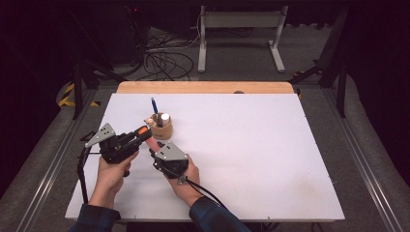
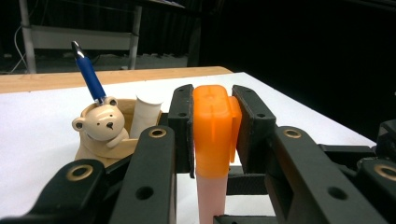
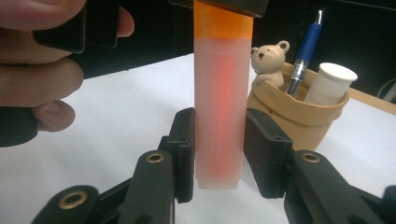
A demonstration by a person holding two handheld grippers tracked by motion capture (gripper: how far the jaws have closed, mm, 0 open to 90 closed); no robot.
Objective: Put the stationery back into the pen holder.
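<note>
1. The white table (image 1: 251, 159) lies bare to the right; its near left corner is hidden behind the forearms.
2. The bear-shaped holder (image 1: 162, 128), well in from the table edges, stands just beyond the grippers; its base is hidden in the left gripper view.
3. The left gripper (image 2: 212, 135) is clamped on the marker's orange cap (image 2: 212, 130).
4. The right gripper (image 3: 218, 154) grasps the translucent marker barrel (image 3: 218, 116).
5. The marker (image 1: 147, 137) is held between the two grippers above the table, hard to make out in the high view.
</note>
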